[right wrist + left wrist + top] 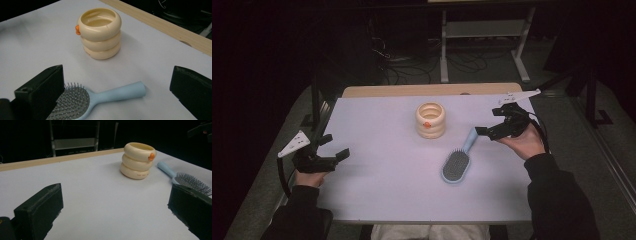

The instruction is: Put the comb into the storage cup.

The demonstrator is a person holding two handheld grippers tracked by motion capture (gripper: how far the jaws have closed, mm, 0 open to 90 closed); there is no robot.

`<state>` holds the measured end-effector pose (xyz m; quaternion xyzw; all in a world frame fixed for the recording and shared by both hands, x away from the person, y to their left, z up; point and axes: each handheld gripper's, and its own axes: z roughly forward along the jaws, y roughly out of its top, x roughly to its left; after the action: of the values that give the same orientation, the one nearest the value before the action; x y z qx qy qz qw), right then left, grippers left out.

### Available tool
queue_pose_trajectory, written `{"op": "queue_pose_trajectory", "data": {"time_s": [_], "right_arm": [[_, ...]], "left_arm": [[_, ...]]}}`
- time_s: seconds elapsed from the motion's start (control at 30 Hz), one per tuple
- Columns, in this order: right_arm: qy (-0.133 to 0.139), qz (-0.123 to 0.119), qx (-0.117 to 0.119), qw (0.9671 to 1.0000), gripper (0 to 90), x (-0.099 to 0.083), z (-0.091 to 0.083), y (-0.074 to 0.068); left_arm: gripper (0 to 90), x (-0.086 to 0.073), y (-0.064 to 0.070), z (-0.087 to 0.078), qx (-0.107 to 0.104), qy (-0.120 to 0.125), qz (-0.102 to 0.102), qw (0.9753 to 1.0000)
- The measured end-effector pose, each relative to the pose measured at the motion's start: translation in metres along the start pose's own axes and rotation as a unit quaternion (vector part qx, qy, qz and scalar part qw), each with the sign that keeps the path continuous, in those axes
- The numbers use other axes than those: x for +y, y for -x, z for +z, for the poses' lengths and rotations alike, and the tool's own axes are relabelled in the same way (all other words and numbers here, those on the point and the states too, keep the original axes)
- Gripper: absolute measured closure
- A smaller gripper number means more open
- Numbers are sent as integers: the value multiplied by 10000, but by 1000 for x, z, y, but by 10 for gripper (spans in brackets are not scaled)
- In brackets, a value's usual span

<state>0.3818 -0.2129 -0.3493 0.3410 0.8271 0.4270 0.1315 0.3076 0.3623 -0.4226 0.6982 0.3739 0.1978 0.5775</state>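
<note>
Right gripper [484,131], jaws apart, hovers at the brush [458,163] handle. Left gripper [335,146], jaws apart, sits near-left. Cup [430,120] stands mid-tabletop [377,150].

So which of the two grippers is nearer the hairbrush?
The right gripper: its open jaws sit just beside the handle end of the blue hairbrush. The left gripper, also open, is off at the table's left edge.

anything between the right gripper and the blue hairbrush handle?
Nothing visible. The right gripper hangs open just beside the light blue plastic hairbrush, handle end nearest it. The cream ribbed ring-shaped cup stands farther back, off that line.
</note>
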Motion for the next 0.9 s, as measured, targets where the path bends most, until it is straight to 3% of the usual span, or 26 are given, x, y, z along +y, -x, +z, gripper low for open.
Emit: {"op": "queue_pose_trajectory", "data": {"time_s": [0.43,0.9], "right_arm": [[-158,-48,34,9999,0,-2,18,6],[-261,89,-35,9996,0,-5,37,18]], "left_arm": [[0,0,-1,0,-36,43,-15,10000],[0,1,-1,1,-54,16,15,10000]]}}
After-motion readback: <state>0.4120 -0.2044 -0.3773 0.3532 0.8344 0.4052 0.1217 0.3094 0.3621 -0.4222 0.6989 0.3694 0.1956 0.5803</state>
